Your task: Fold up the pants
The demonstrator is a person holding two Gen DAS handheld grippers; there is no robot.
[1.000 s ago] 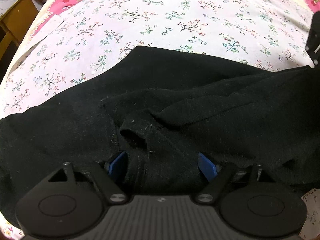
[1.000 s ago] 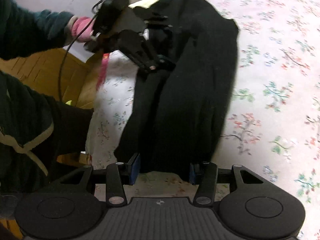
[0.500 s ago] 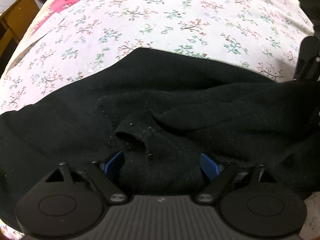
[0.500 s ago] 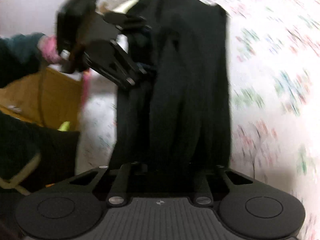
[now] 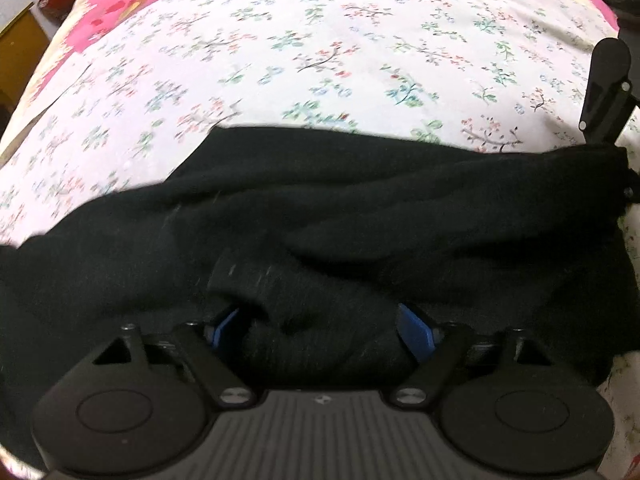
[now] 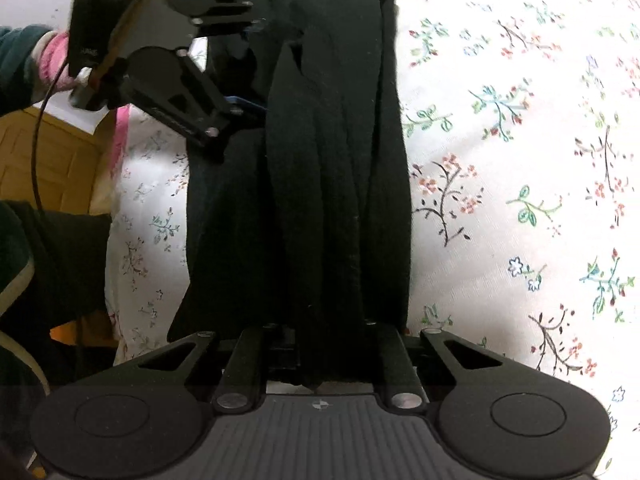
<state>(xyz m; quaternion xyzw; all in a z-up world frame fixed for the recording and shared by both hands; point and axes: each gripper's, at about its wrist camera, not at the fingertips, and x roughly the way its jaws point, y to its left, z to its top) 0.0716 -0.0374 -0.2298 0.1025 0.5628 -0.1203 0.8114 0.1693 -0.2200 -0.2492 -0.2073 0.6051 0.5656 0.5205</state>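
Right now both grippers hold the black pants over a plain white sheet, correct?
Not quite: the sheet is floral, not plain white, as the left wrist view shows. Both the left gripper and the right gripper do hold the black pants.

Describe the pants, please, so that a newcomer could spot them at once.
Find the floral bedsheet covering the bed. The pants lie along its edge, stretched between the left gripper and right gripper. They are the only plain black cloth on that pale print.
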